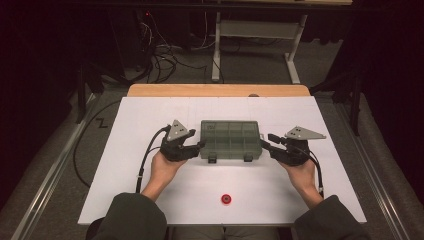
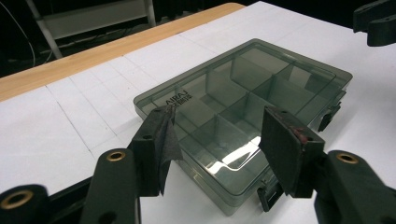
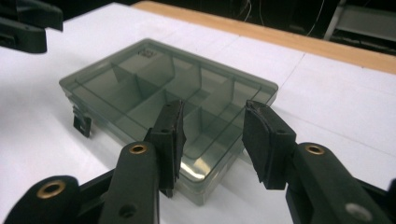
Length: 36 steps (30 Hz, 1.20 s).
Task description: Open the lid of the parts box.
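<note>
A smoky grey clear plastic organizer box (image 1: 230, 139) with inner dividers lies closed at the middle of the white table (image 1: 150, 110); its two latches hang off the near side. My left gripper (image 1: 199, 145) is at the box's left end, open, its jaws spread over the near left corner of the box (image 2: 243, 107). My right gripper (image 1: 265, 145) is at the box's right end, open, jaws spread over the near right corner of the box (image 3: 163, 93). From these views I cannot tell whether either gripper touches the box.
A small red ring-shaped object (image 1: 226, 199) lies on the table near the front edge, between the person's forearms. A wooden strip (image 1: 215, 90) runs along the table's far edge. Cables and a table frame (image 1: 255, 30) stand on the floor beyond.
</note>
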Available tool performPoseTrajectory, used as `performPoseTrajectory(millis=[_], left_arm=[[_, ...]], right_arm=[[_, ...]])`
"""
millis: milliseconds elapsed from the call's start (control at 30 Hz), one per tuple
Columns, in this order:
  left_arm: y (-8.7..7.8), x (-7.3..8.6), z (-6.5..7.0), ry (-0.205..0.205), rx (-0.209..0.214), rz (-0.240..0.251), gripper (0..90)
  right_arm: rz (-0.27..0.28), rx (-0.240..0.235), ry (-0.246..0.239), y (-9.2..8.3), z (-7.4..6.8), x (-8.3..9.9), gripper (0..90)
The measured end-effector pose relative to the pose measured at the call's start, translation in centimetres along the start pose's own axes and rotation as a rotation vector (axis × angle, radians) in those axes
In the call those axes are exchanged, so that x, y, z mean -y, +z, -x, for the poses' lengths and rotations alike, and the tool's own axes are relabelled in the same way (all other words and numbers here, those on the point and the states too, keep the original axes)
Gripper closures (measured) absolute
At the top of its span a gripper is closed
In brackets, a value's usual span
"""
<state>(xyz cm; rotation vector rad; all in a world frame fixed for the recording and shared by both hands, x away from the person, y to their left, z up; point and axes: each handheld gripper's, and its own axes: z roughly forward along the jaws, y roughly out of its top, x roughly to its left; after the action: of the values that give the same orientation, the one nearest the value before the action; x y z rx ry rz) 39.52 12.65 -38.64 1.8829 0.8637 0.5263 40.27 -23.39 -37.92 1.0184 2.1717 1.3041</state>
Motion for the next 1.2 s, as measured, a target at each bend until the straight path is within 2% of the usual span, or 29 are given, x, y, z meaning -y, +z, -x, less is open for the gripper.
performPoseTrajectory(millis=[100, 233, 333, 533, 600, 733, 800, 1000, 1067, 1200], left_arm=[[0.0, 0.1, 0.1, 0.019, 0.006, -0.022, 43.6], [-0.1, 0.0, 0.1, 0.013, 0.012, -0.018, 43.6], [-0.1, 0.0, -0.1, 0.011, 0.016, -0.041, 43.7], [-0.2, 0.0, -0.2, 0.004, 0.016, -0.082, 44.1], [-0.3, -0.1, -0.1, 0.016, 0.004, -0.092, 44.8], [-0.2, -0.3, -0.1, 0.028, 0.007, -0.128, 47.0], [-0.1, -0.3, -0.3, 0.019, 0.021, -0.147, 48.1], [-0.2, -0.9, -0.4, 0.009, 0.008, -0.197, 52.7], [-0.2, -1.2, -0.6, -0.005, 0.016, -0.213, 54.0], [-0.3, -1.5, -0.5, 0.006, 0.0, -0.249, 57.6]], right_arm=[[-0.018, -0.002, 0.001, 0.0, 0.1, 0.0, 61.9], [-0.044, -0.007, 0.012, 0.1, 0.2, 0.0, 62.2], [-0.062, -0.027, 0.043, 0.0, 0.4, -0.2, 58.3], [-0.097, -0.032, 0.027, -0.3, 0.8, -0.4, 62.7], [-0.117, -0.035, 0.019, -0.4, 0.9, -0.4, 64.2], [-0.154, -0.035, 0.011, -0.3, 1.2, -0.4, 67.9], [-0.169, -0.036, 0.008, -0.2, 1.4, -0.4, 69.1], [-0.204, -0.025, -0.023, -0.3, 1.3, -0.5, 73.5], [-0.226, -0.026, -0.026, -0.2, 1.5, -0.6, 75.8], [-0.276, -0.036, -0.016, 0.0, 1.7, -0.6, 79.0]])
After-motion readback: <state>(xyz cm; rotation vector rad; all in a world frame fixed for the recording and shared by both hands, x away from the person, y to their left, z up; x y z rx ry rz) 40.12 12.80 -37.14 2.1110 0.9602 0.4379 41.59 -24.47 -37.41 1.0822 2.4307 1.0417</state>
